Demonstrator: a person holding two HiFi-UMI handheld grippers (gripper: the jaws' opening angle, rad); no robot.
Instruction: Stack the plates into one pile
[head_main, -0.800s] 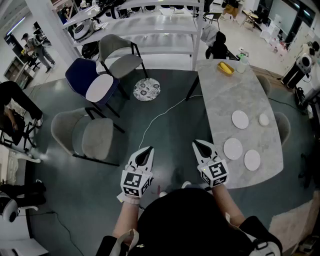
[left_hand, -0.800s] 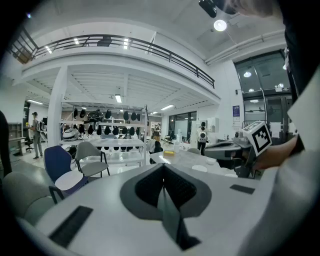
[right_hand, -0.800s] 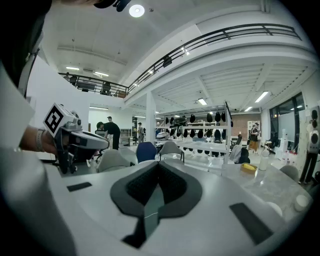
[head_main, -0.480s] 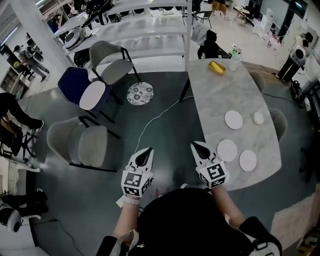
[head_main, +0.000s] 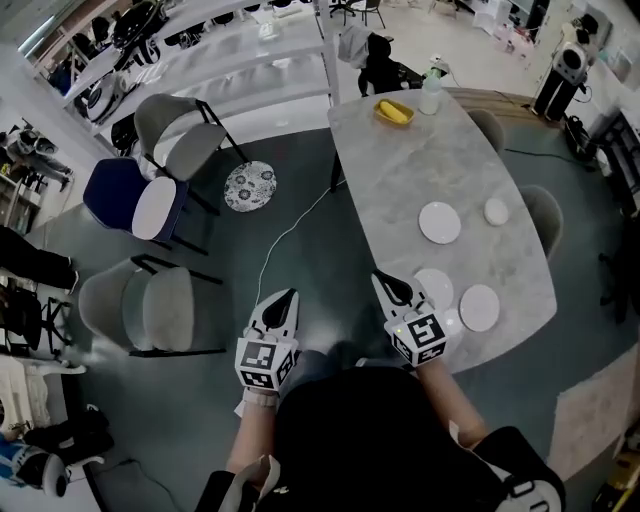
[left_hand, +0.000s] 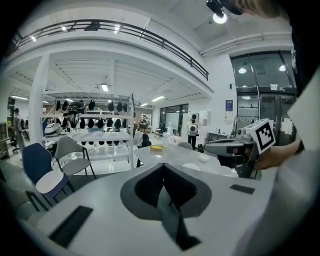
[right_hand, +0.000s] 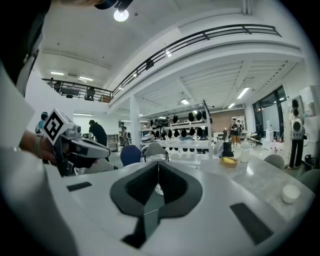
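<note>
— So, how do the two tools stand?

— Both are close in front of the person, held out nearly level with a slight dip. The left tool (head_main: 290, 294) has its jaws pressed together on nothing and hangs over the dark floor (head_main: 335, 300), clear of the tabletop (head_main: 400, 170). The right tool (head_main: 379, 277) is likewise closed and empty. It is at the tabletop's near left edge, nose pointing away along it.

— And the plates?

— Four, all lying flat and face up, each apart from the others, none stacked. Being round, they have no long axis of their own. The tabletop's long axis runs away from the person, and the plates lie on its near half. The nearest plate (head_main: 437, 285) is partly covered by the right tool in the head view; whether they touch I cannot tell. The second plate (head_main: 479, 307) sits just to its right, near the edge. Farther on lies the third plate (head_main: 440, 222), with a small dish (head_main: 496, 211) to its right.

— Beyond that?

— At the far end, a yellow bowl (head_main: 394, 112) and a bottle (head_main: 431, 92).
</note>
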